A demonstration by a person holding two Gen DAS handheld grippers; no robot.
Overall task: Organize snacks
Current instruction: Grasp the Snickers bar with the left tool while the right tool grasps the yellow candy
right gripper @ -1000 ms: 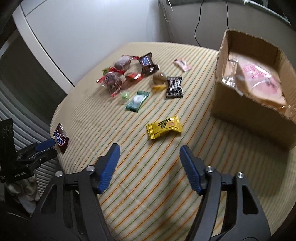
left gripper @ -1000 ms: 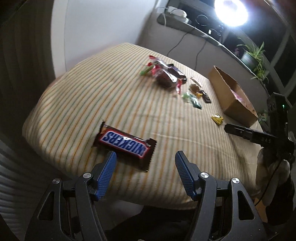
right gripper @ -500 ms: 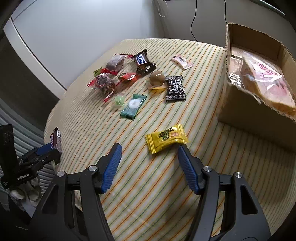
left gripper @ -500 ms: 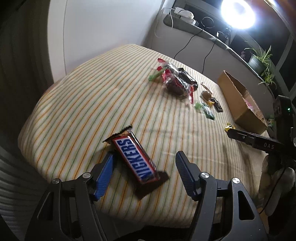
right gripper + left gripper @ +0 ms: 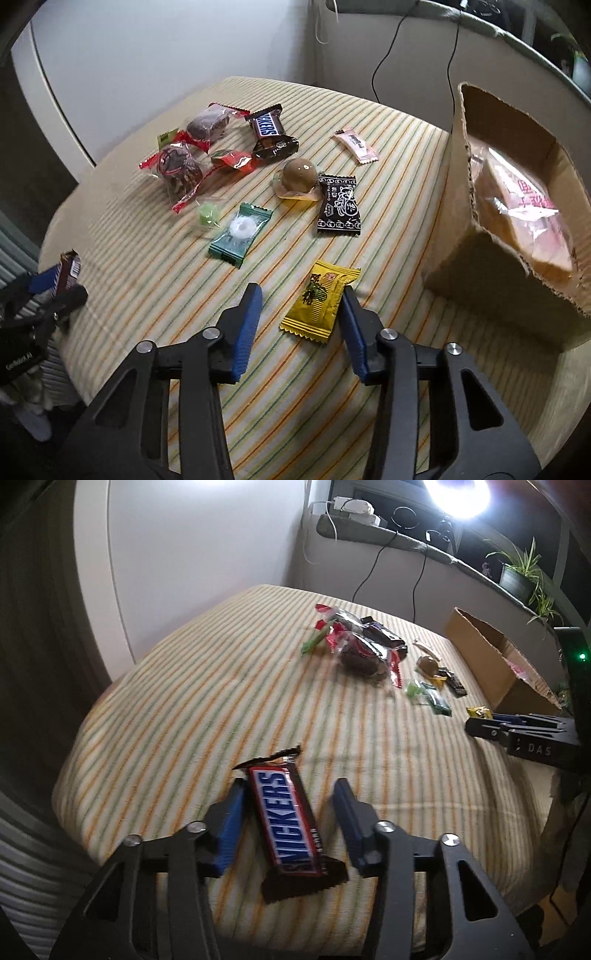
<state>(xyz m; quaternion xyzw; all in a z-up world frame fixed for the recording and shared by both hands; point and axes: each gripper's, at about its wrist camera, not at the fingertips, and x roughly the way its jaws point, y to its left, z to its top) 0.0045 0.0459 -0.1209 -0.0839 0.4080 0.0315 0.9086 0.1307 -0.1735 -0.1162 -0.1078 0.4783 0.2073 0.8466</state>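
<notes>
A Snickers bar (image 5: 286, 821) lies lengthwise between the fingers of my open left gripper (image 5: 288, 821), near the left edge of the striped table; it touches or nearly touches the left finger. In the right wrist view the bar (image 5: 68, 271) shows at that gripper (image 5: 55, 286). My open right gripper (image 5: 301, 319) straddles a yellow candy packet (image 5: 319, 304), its right finger touching the packet's edge. The cardboard box (image 5: 461, 236) at the right holds a pink-and-orange bag (image 5: 524, 206).
Loose snacks lie mid-table: a green mint packet (image 5: 240, 234), black packet (image 5: 340, 205), round brown candy (image 5: 299, 175), small Snickers (image 5: 267, 125), pink packet (image 5: 354, 144), red-wrapped chocolates (image 5: 177, 168). The right gripper (image 5: 517, 733) shows in the left wrist view. Cables hang behind.
My left gripper moved forward around the Snickers bar, now lengthwise between its fingers. My right gripper moved forward and down until the yellow packet lies between its fingers.
</notes>
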